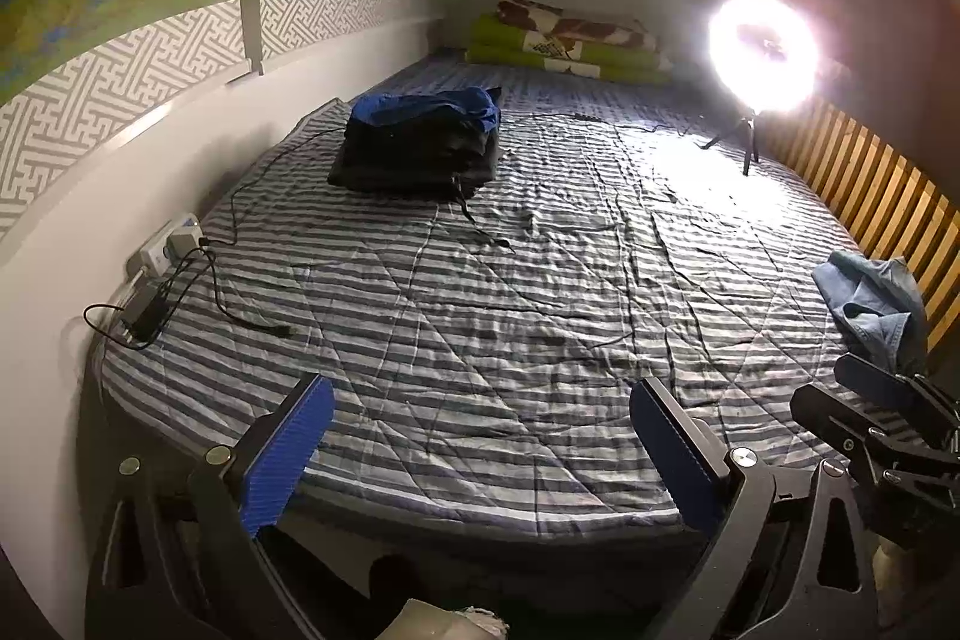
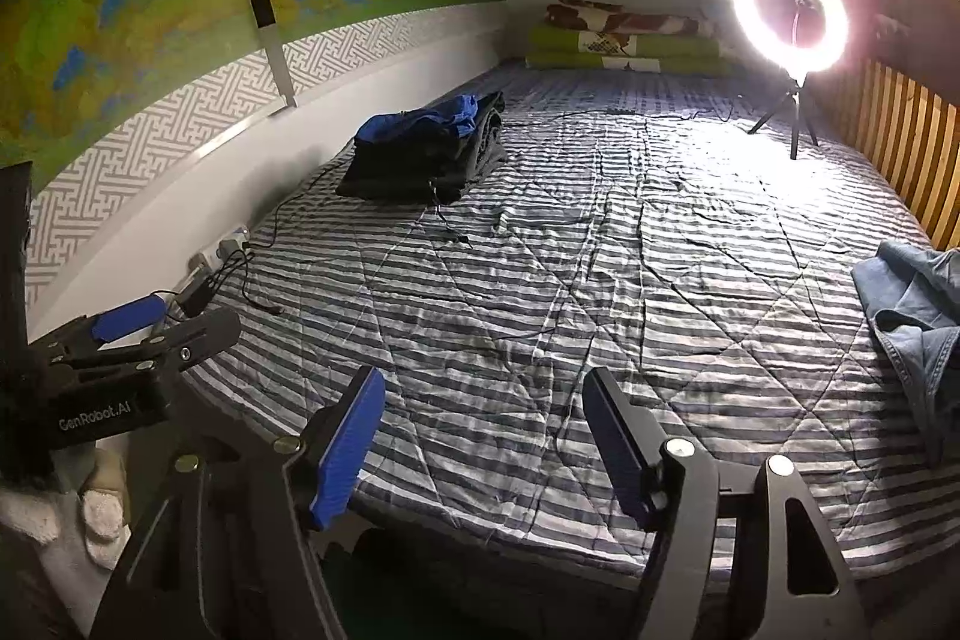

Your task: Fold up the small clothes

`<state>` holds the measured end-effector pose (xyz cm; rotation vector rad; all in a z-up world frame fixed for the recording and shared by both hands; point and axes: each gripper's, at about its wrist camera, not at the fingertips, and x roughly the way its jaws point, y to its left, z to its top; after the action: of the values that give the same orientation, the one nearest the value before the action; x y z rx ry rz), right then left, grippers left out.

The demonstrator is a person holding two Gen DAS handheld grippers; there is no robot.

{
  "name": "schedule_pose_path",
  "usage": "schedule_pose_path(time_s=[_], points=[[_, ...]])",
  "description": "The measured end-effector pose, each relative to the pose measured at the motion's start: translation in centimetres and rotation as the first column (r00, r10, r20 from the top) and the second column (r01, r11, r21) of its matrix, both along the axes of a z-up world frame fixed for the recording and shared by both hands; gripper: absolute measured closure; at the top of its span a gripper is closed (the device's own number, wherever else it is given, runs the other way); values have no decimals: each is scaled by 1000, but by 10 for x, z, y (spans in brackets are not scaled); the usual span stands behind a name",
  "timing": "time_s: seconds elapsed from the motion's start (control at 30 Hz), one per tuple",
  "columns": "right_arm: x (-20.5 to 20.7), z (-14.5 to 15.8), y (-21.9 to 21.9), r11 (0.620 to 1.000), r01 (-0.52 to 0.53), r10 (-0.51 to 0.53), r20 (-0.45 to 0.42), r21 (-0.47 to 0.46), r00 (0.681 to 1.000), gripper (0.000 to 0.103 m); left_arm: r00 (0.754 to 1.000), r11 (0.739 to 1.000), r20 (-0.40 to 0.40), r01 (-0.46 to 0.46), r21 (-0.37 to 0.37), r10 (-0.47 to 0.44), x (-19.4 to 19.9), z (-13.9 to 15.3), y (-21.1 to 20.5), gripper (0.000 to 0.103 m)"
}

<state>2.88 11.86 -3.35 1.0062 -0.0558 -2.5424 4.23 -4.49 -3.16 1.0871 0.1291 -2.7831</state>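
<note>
A crumpled light-blue denim garment [image 1: 873, 301] [image 2: 918, 310] lies at the right edge of the striped bed [image 1: 480, 280] [image 2: 570, 280]. A stack of folded dark clothes with a blue piece on top [image 1: 423, 142] [image 2: 429, 148] sits at the far left by the wall. My left gripper [image 1: 480, 400] hovers over the bed's near edge, open, with nothing between its blue pads. My right gripper [image 2: 483, 394] is also open and empty above the near edge. Each gripper shows in the other's view: the right gripper [image 1: 840, 394] at the right, the left gripper [image 2: 174, 319] at the left.
A lit ring light on a small tripod [image 1: 762, 52] [image 2: 789, 10] stands at the far right, its cable crossing the bed. A power strip with plugs and black cables [image 1: 168, 250] [image 2: 219, 250] lies along the left wall. Folded blankets [image 1: 570, 37] sit at the head. Wooden slats [image 1: 870, 184] line the right side.
</note>
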Motion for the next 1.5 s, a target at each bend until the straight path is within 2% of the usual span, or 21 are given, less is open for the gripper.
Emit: schedule_pose_path(time_s=[0.7, 1.5], points=[[-2, -6, -10, 1000, 10, -10, 15, 15, 1000, 37, 1000, 1000, 11, -25, 15, 25, 3, -10, -11, 2], [-8, -15, 0, 999, 35, -34, 53, -6, 998, 37, 1000, 1000, 23, -21, 0, 21, 0, -16, 0, 2]])
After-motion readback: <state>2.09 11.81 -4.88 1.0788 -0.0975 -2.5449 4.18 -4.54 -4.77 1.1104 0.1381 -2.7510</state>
